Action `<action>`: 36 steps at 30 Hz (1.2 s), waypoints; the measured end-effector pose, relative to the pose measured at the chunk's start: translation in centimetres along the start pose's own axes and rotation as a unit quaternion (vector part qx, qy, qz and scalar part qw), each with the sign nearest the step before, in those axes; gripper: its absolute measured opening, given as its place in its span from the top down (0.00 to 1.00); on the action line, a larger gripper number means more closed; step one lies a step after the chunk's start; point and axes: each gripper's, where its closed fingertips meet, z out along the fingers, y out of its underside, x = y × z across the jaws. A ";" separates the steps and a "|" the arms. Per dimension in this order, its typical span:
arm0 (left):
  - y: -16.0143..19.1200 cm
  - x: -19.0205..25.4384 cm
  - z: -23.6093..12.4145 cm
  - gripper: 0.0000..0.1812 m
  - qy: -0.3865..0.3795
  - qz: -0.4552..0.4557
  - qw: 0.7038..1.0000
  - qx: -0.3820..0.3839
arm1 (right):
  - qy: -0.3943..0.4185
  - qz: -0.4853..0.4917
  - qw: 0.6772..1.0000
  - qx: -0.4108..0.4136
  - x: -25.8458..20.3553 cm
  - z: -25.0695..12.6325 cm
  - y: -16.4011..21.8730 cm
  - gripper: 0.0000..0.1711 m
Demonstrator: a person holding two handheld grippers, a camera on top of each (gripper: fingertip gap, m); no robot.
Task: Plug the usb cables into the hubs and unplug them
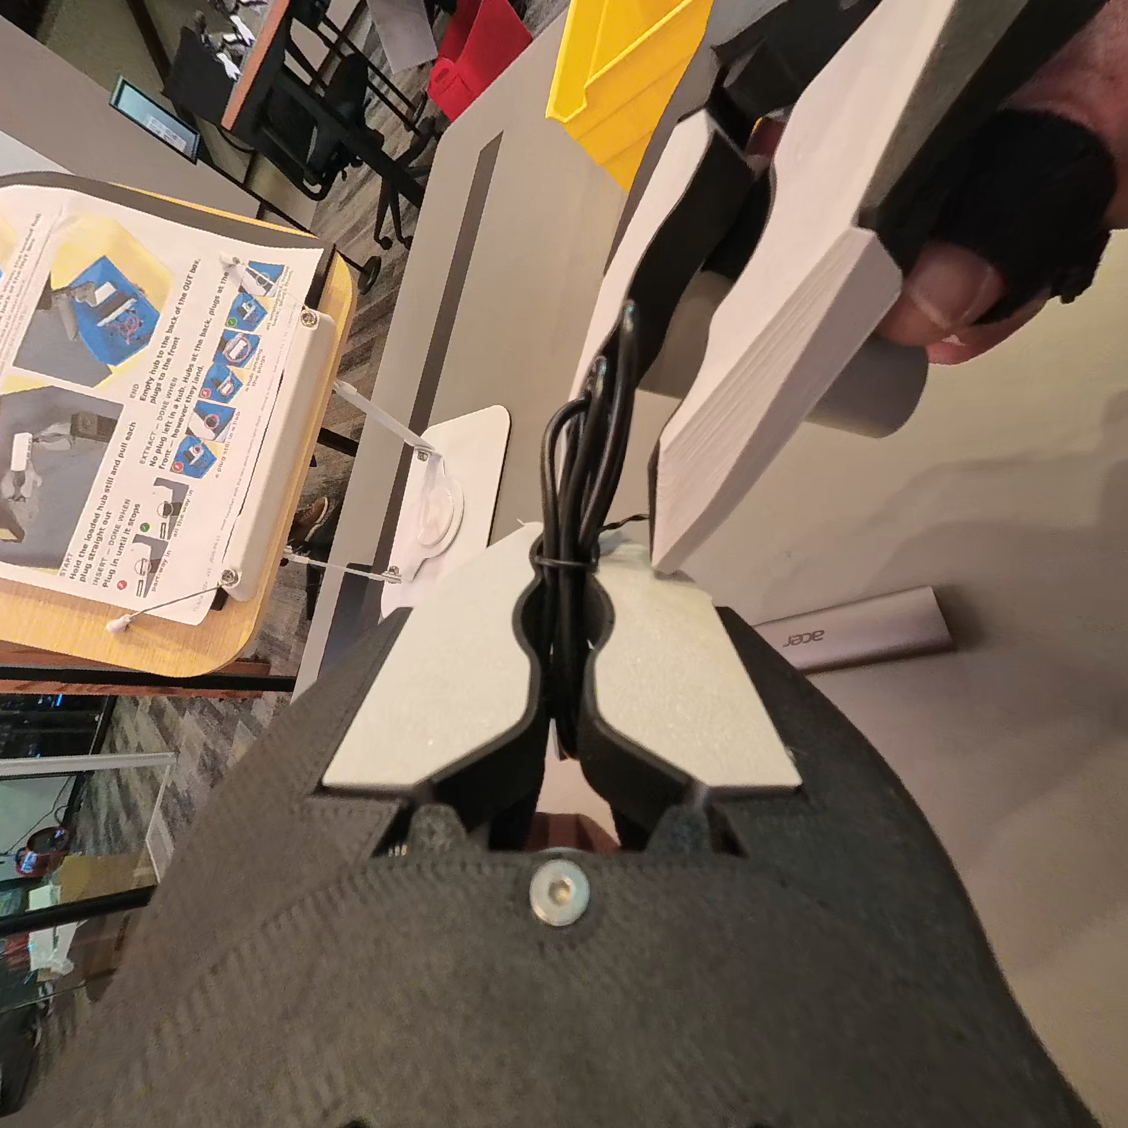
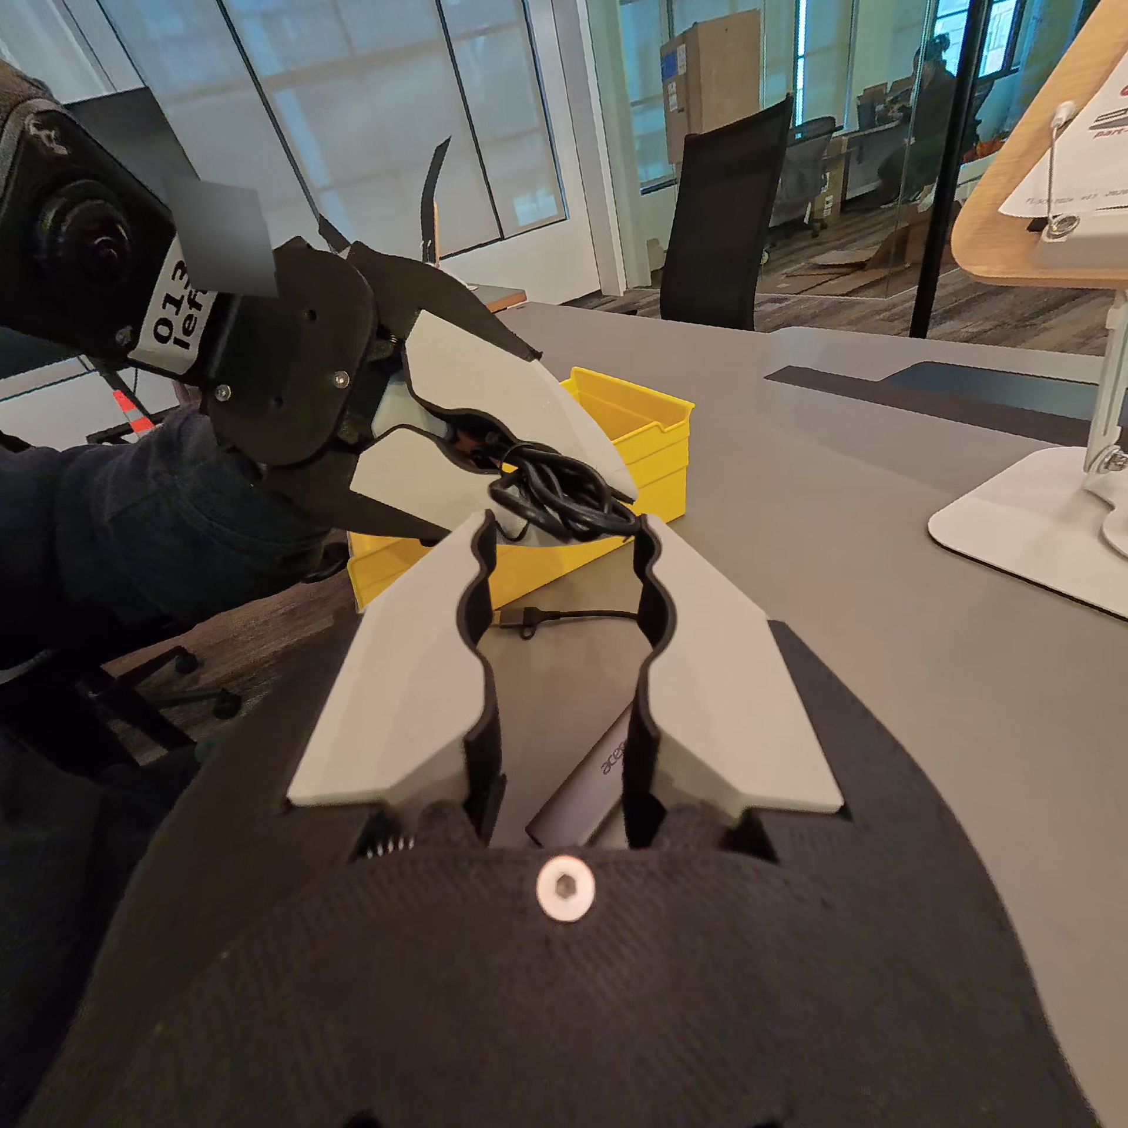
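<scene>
My left gripper [image 1: 564, 552] is shut on a bundle of black usb cable [image 1: 574, 464] bound with a thin tie. The bundle's loose ends stick out past the fingertips. In the right wrist view the left gripper [image 2: 574, 509] holds the coiled cable [image 2: 552, 482] in the air, just beyond my right fingertips. My right gripper [image 2: 564, 537] is open and empty, and it also shows in the left wrist view [image 1: 622, 476], straddling the cable ends. A grey hub [image 2: 586, 787] lies on the table under the right gripper, with its own short lead and plug [image 2: 519, 618] beside it. The hub also shows in the left wrist view [image 1: 854, 635].
A yellow bin [image 2: 641, 427] stands on the grey table [image 2: 854, 610] behind the grippers, and a red bin [image 1: 476, 55] stands farther off. A white stand [image 2: 1025, 531] at the right carries a wooden board with an instruction sheet [image 1: 140, 390]. Office chairs stand beyond the table edge. Both grippers' tips are close together, under 4 cm apart.
</scene>
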 end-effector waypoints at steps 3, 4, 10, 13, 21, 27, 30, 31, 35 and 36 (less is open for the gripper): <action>-0.1 -0.1 0.0 0.97 -0.003 -0.002 1.000 0.002 | 0.000 0.002 1.000 0.004 0.0 -0.1 -0.1 0.76; -0.1 -0.1 -0.1 0.96 -0.002 -0.003 1.000 0.004 | -0.003 0.007 1.000 0.007 0.0 -0.1 -0.1 0.77; -0.6 -0.4 -0.3 0.97 0.004 -0.037 0.999 0.021 | -0.026 0.032 0.998 0.037 -0.3 -0.3 -0.5 0.84; -0.8 -0.4 -0.4 0.97 0.009 -0.051 0.998 0.029 | -0.030 0.042 0.998 0.048 -0.3 -0.4 -0.8 0.86; -1.2 -0.4 -0.4 0.97 0.007 -0.059 0.998 0.034 | -0.026 0.066 0.995 0.063 0.2 -0.8 -1.0 0.93; -1.3 -0.6 -0.3 0.97 -0.002 -0.064 0.997 0.034 | -0.005 0.061 0.996 0.059 0.5 -0.8 -1.2 0.98; -1.2 -0.5 -0.1 0.97 -0.005 -0.060 0.998 0.027 | 0.004 0.067 0.996 0.058 0.7 -0.8 -1.1 0.98; -1.2 -0.5 -0.1 0.97 -0.005 -0.065 0.998 0.024 | 0.007 0.065 0.996 0.058 0.8 -0.8 -1.1 0.98; -1.4 -0.8 -0.1 0.97 -0.005 -0.092 0.995 0.030 | 0.015 0.053 0.997 0.055 0.6 -0.9 -1.3 1.00; -1.5 -0.8 -0.2 0.97 -0.004 -0.100 0.994 0.032 | 0.017 0.047 0.997 0.053 0.6 -0.9 -1.4 1.00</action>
